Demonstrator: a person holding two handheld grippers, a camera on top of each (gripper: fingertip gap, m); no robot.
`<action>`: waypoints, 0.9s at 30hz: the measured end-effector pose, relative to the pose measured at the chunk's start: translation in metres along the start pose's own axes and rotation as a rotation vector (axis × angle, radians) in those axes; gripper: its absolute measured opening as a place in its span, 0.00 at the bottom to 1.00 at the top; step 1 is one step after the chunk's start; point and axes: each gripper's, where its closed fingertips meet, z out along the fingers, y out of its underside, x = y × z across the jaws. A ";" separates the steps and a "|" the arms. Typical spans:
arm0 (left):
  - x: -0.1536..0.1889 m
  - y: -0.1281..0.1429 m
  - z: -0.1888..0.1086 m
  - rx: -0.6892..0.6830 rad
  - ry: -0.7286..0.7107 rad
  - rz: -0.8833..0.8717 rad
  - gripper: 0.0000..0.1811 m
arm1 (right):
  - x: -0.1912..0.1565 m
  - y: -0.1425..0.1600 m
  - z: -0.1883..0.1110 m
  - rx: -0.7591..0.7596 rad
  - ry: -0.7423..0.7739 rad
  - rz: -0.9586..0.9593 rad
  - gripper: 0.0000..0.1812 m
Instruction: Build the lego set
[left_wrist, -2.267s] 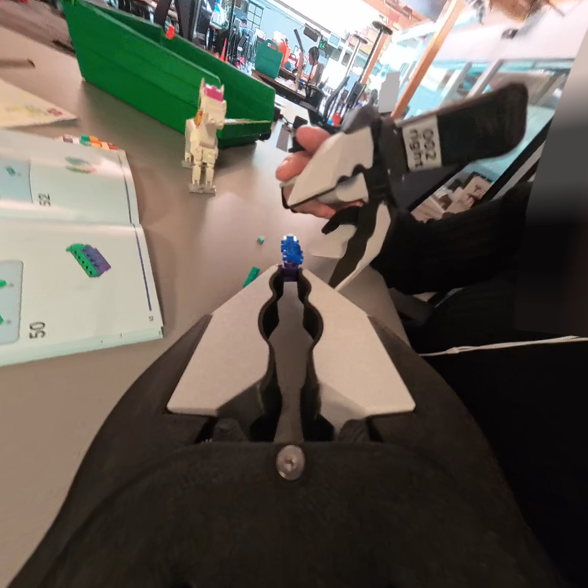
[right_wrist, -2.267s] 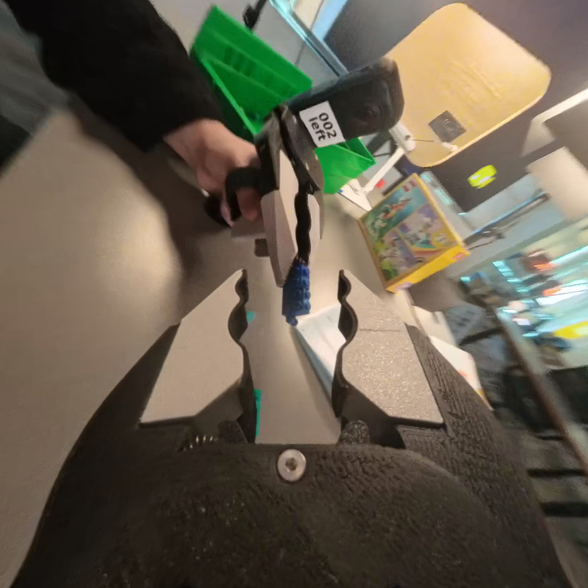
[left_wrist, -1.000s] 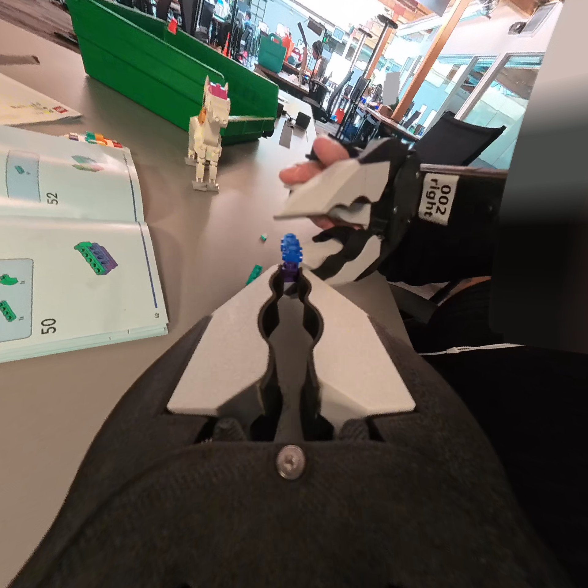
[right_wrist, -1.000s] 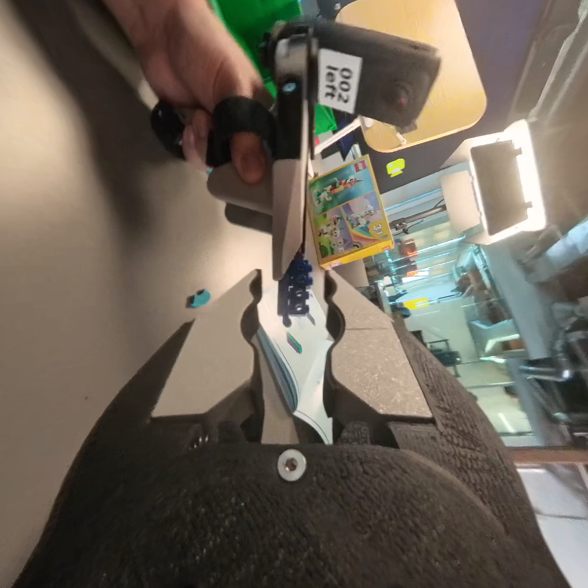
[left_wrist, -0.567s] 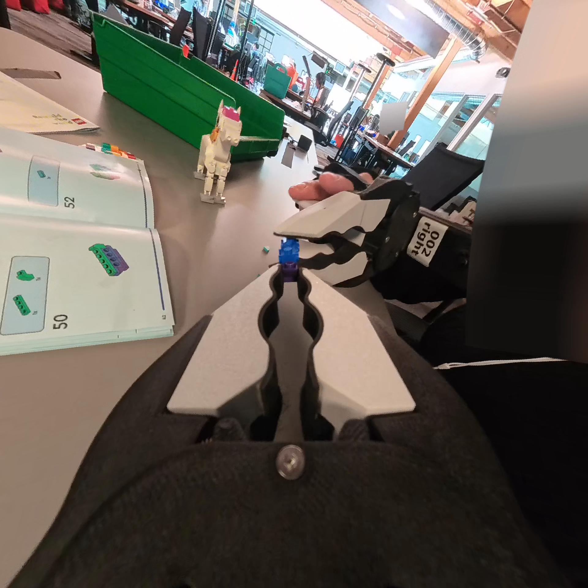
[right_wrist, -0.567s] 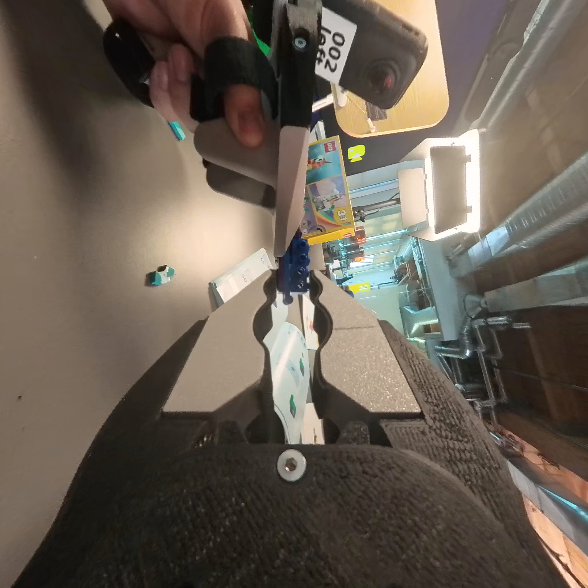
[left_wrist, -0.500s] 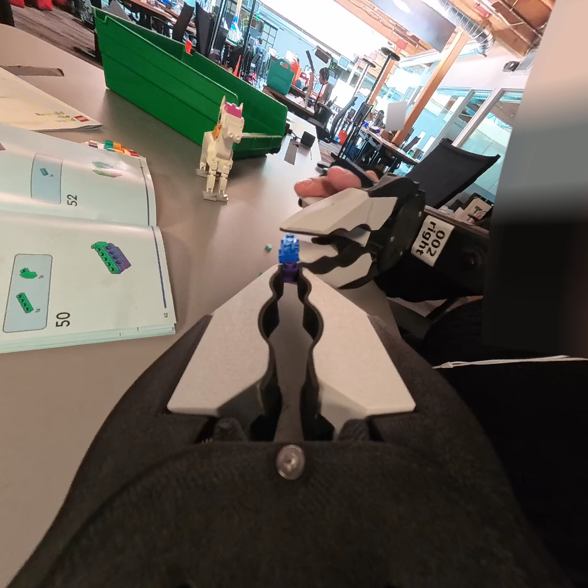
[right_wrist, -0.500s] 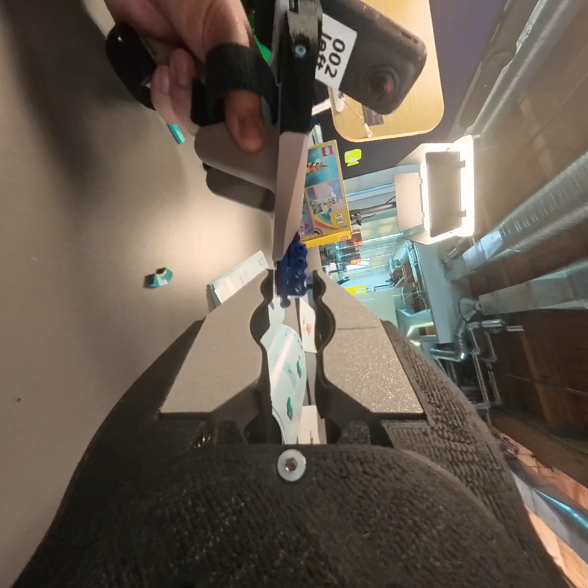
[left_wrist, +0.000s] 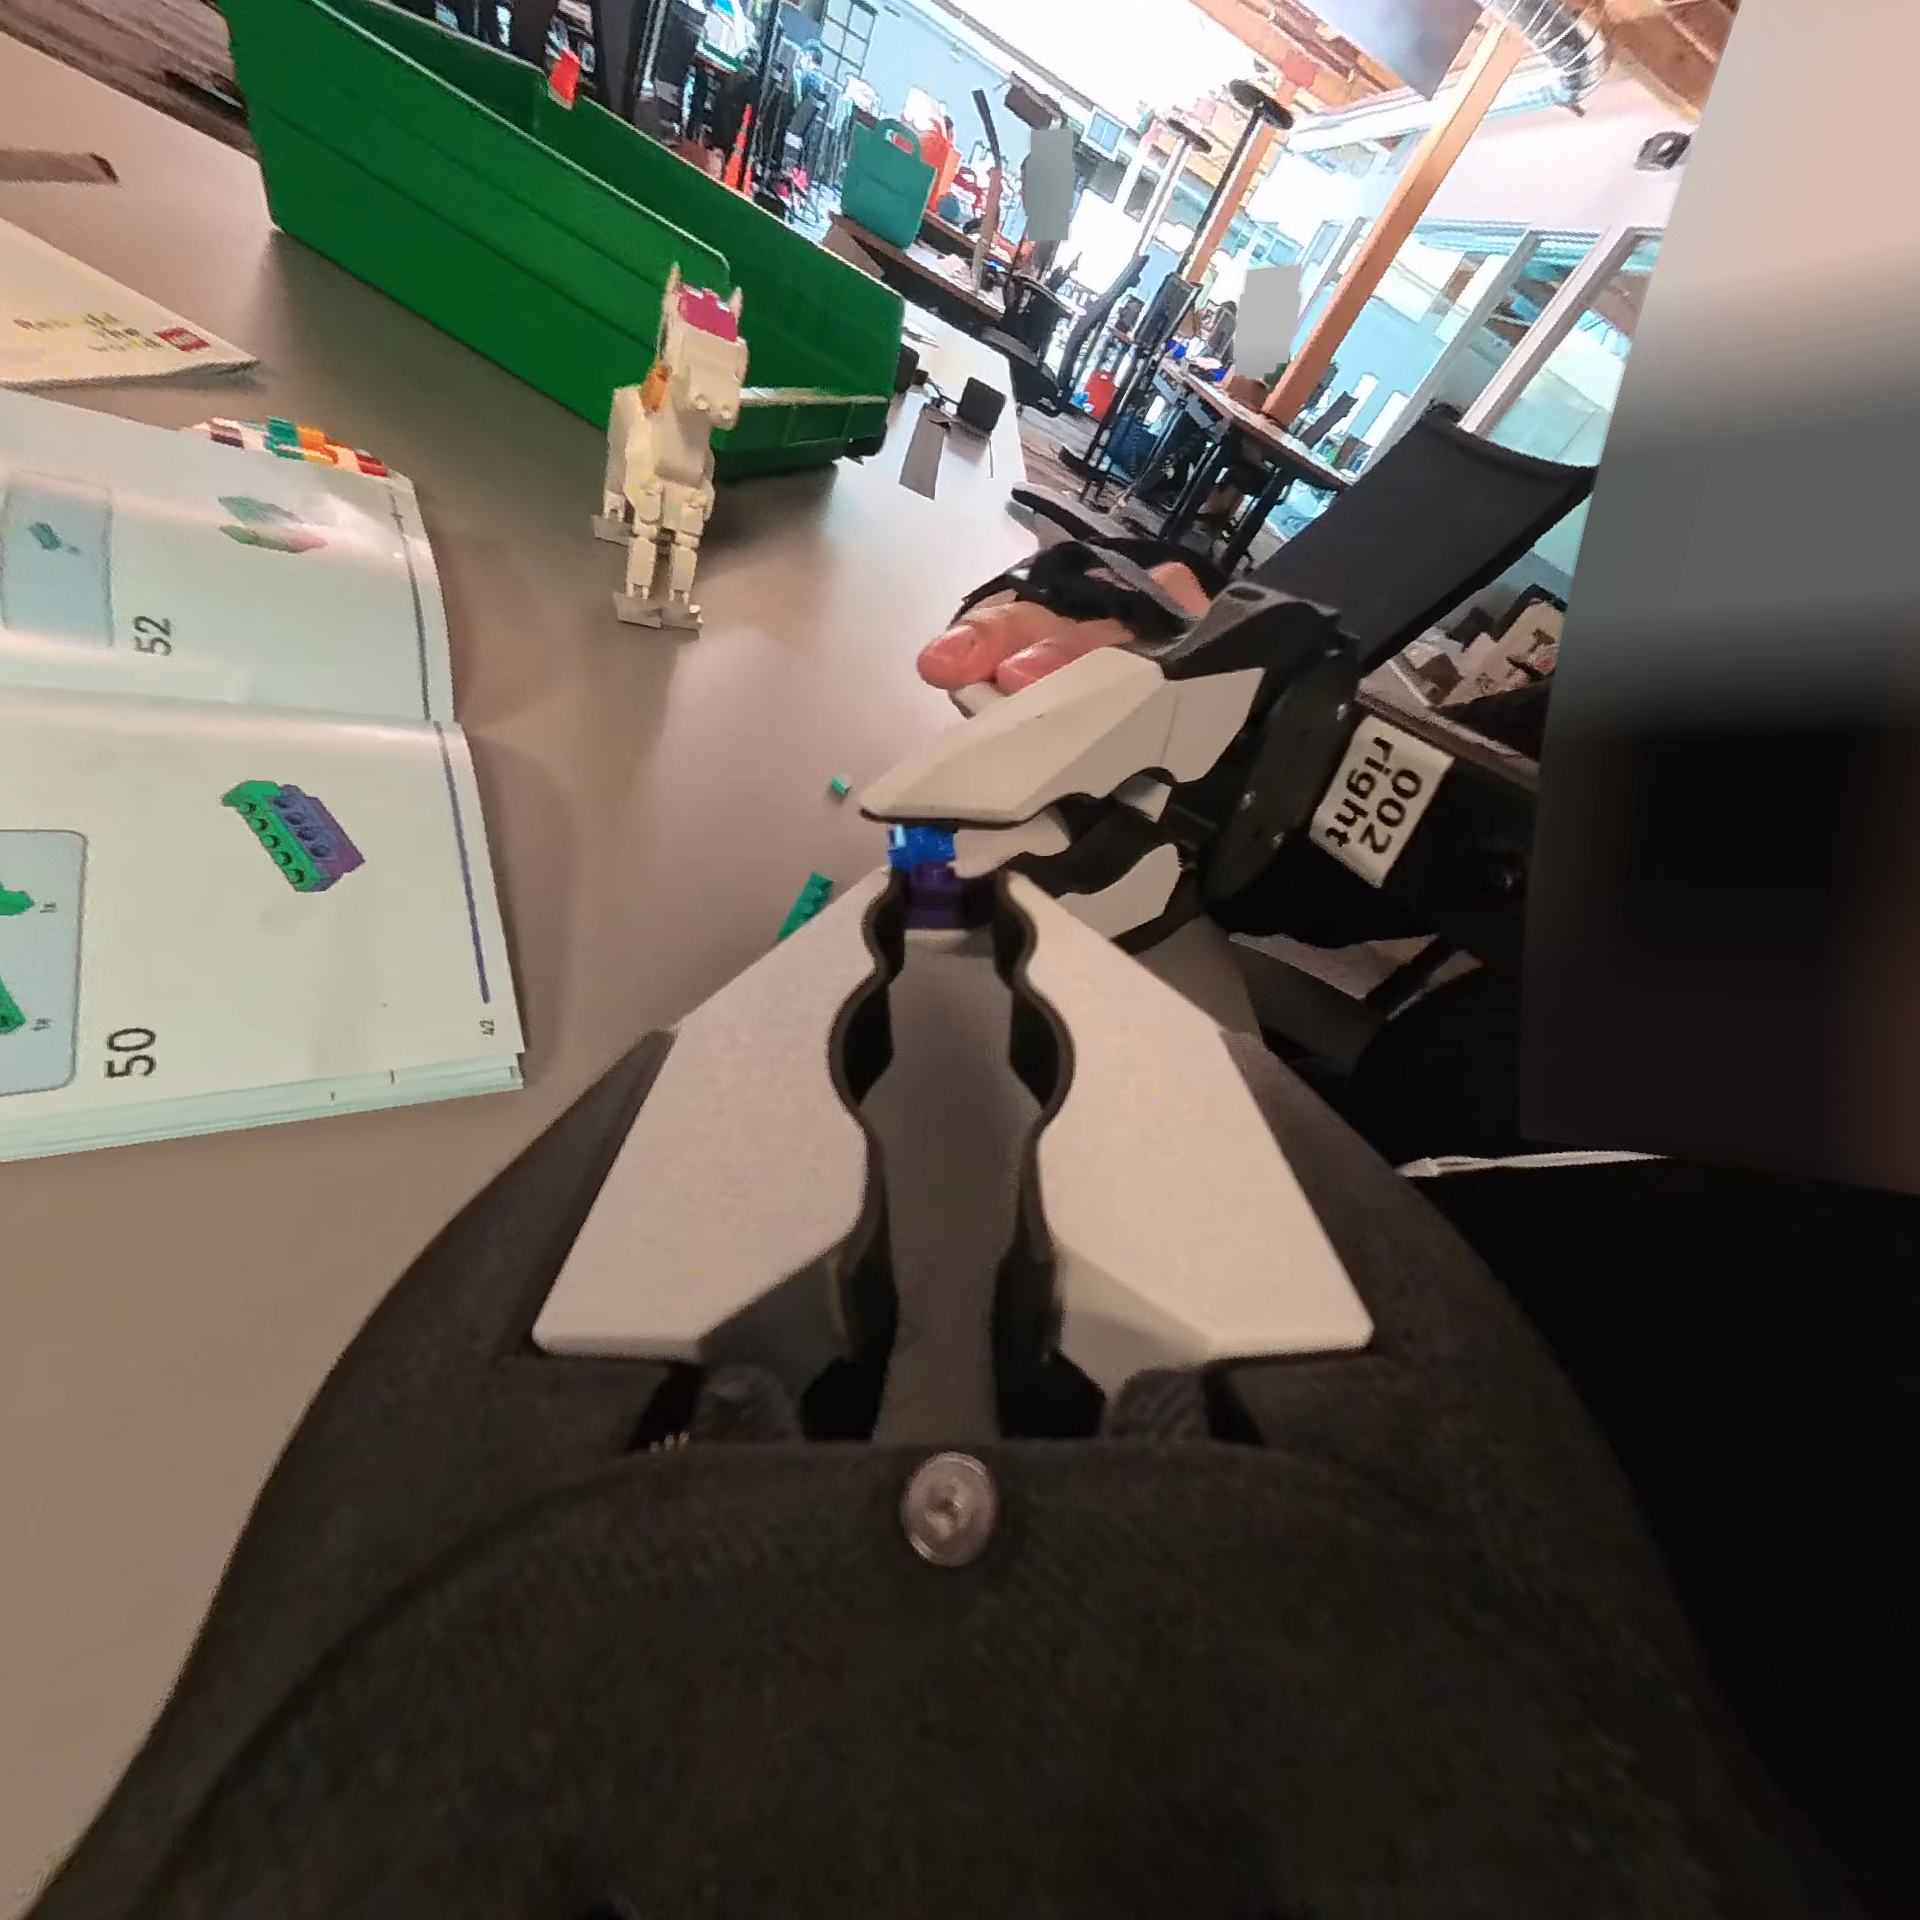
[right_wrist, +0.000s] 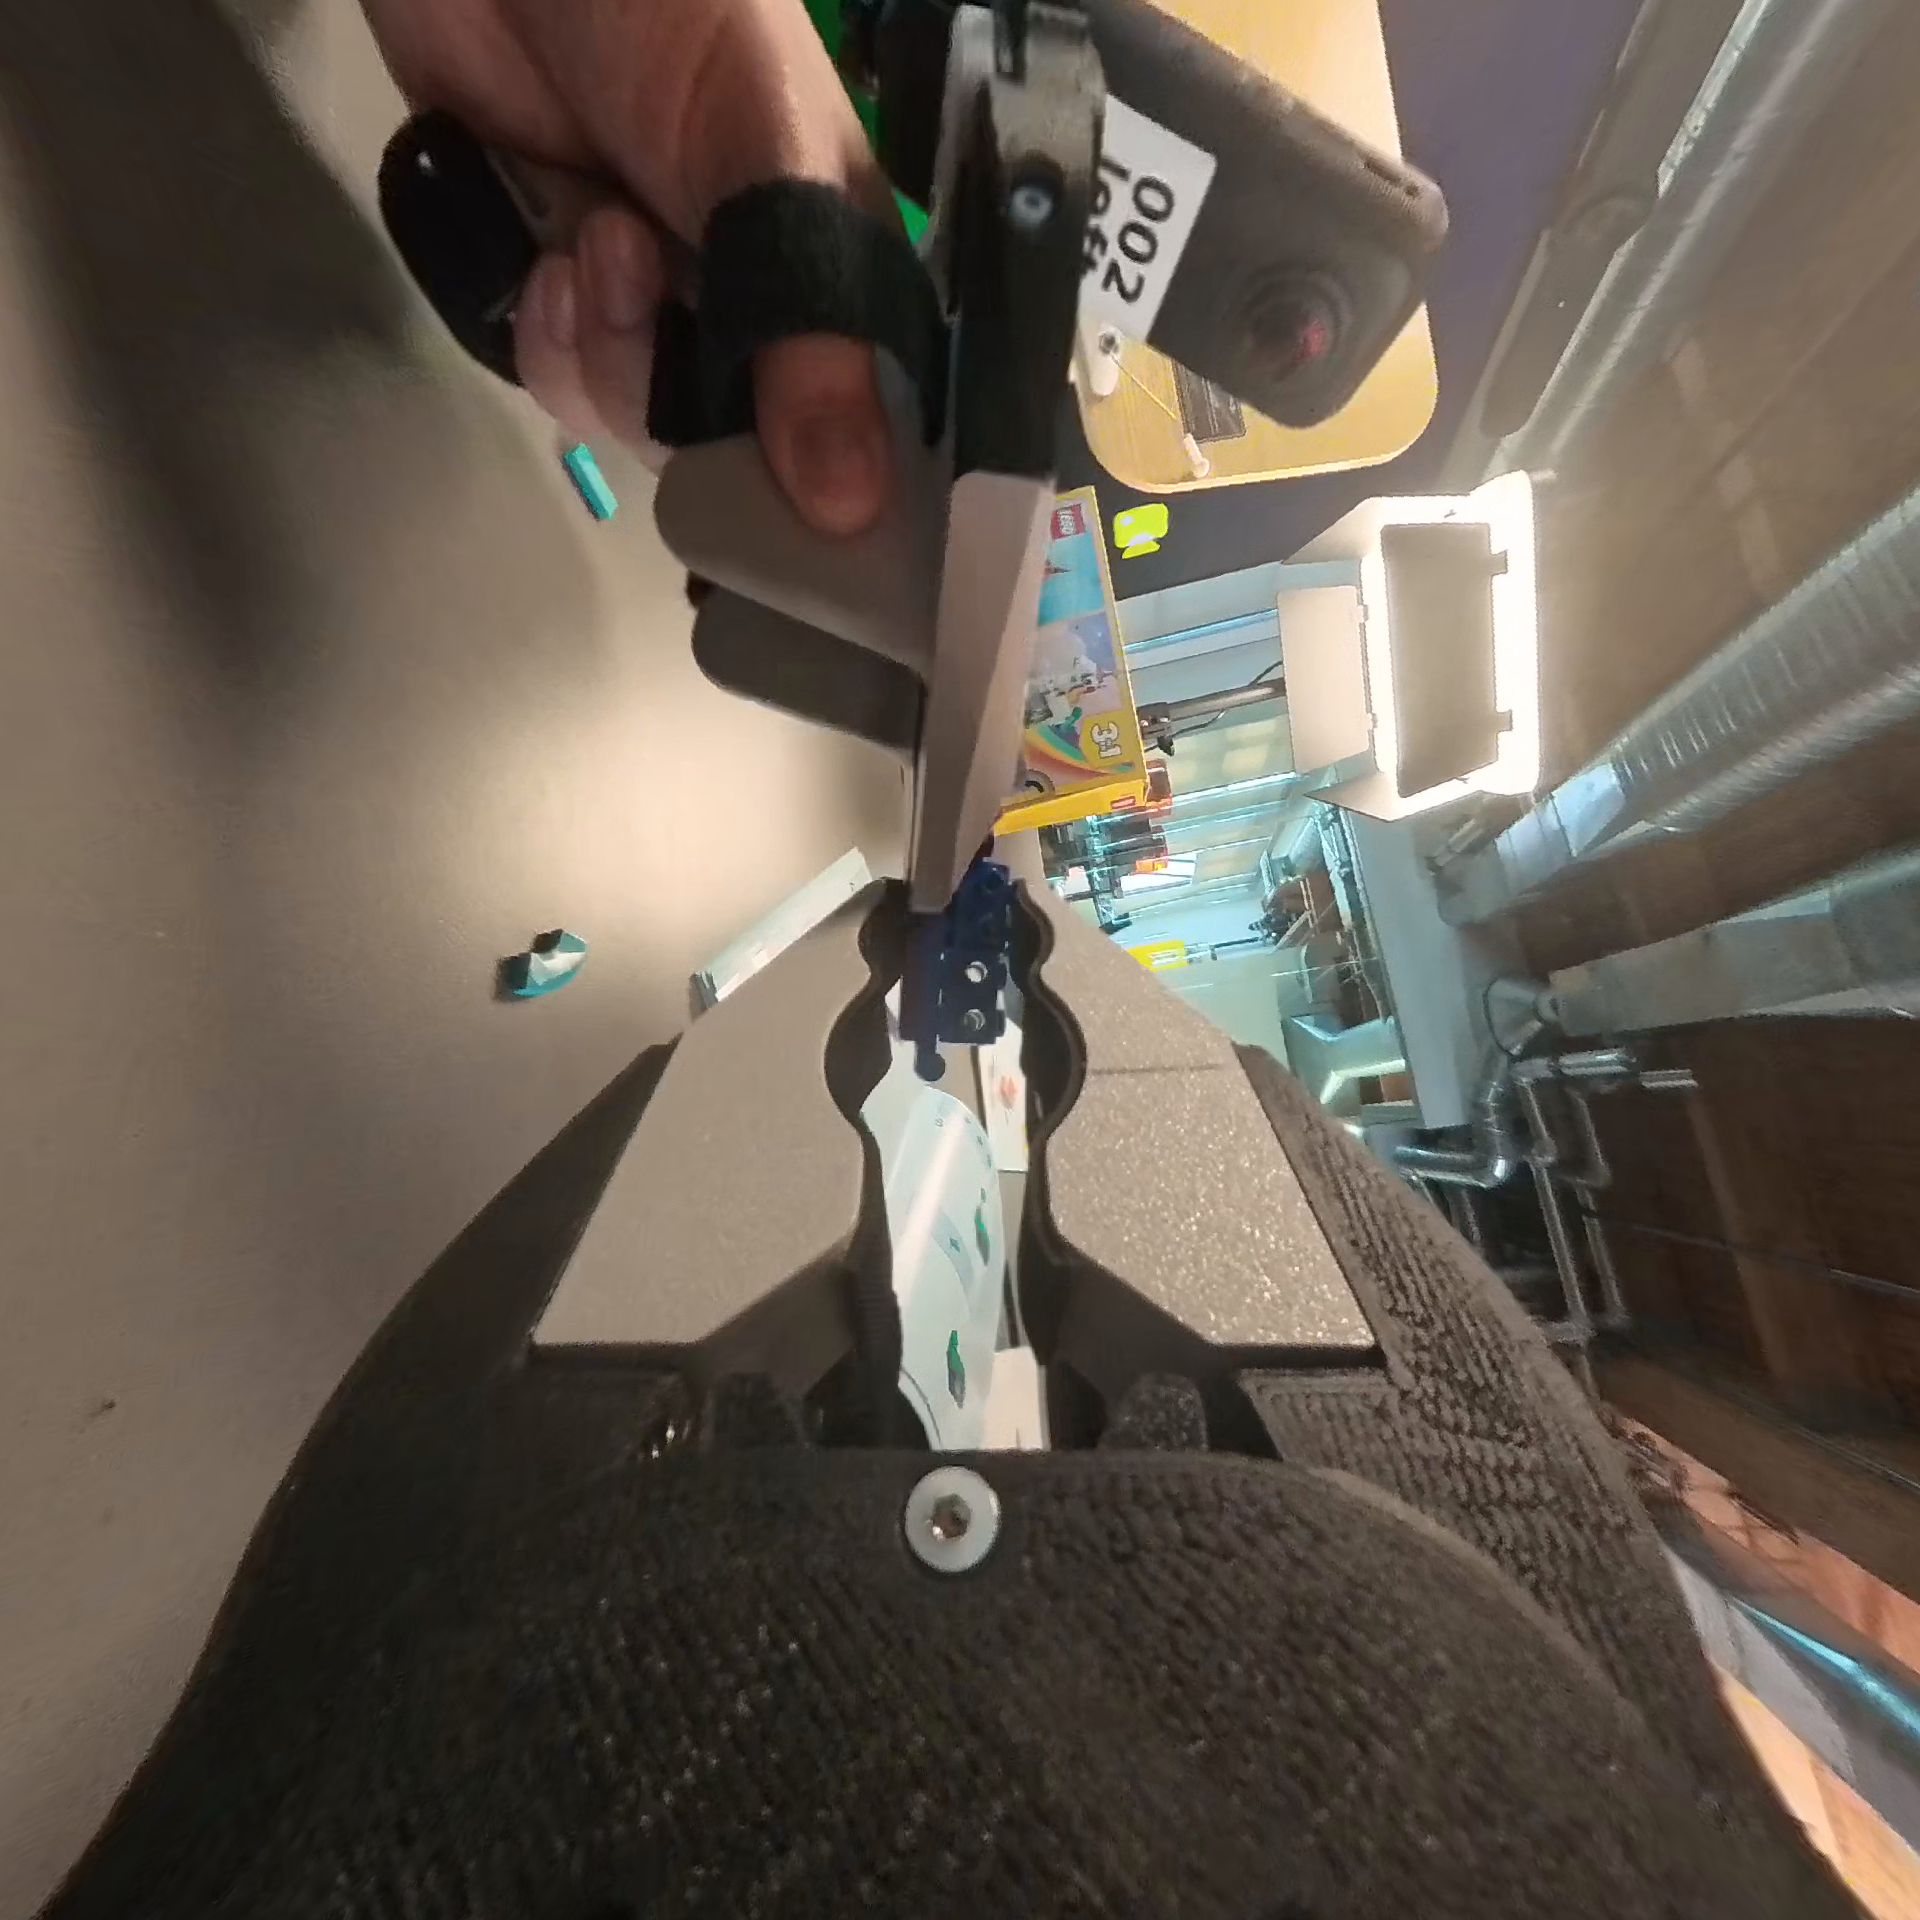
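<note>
My left gripper (left_wrist: 932, 906) is shut on a small stack held above the grey table (left_wrist: 727, 707): a purple brick (left_wrist: 932, 891) sits between its tips, with a blue brick (left_wrist: 918, 844) on top. My right gripper (left_wrist: 940, 831) comes in from the right, and its jaws stand closed over the blue brick from above and below. In the right wrist view the blue brick (right_wrist: 961, 971) sits between my right gripper's tips (right_wrist: 956, 914). The left gripper (right_wrist: 940, 883) reaches down to it edge-on, held by a hand (right_wrist: 665, 208).
An open instruction booklet (left_wrist: 208, 779) lies at the left. A white unicorn model (left_wrist: 670, 457) stands in front of a green bin (left_wrist: 499, 229). Small green and teal pieces (left_wrist: 805, 902) (right_wrist: 540, 966) lie loose on the table. A yellow set box (right_wrist: 1081, 707) stands further back. The grippers are tip to tip, or close to it. Both grippers' tips are roughly 25 cm from the white unicorn model (left_wrist: 670, 457).
My right gripper was open and apart from the stack. It has swung in and its jaws have closed on the blue brick. My left gripper has kept hold of the stack.
</note>
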 end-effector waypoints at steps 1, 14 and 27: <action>0.000 0.000 0.000 0.000 0.004 -0.006 0.08 | 0.000 0.000 0.000 0.000 0.001 -0.002 0.10; -0.001 0.004 -0.001 -0.023 0.035 -0.052 0.09 | -0.005 0.000 0.001 0.018 -0.001 -0.011 0.10; -0.004 -0.004 -0.012 0.020 0.114 -0.119 0.13 | 0.009 0.003 -0.011 0.097 0.032 0.009 0.10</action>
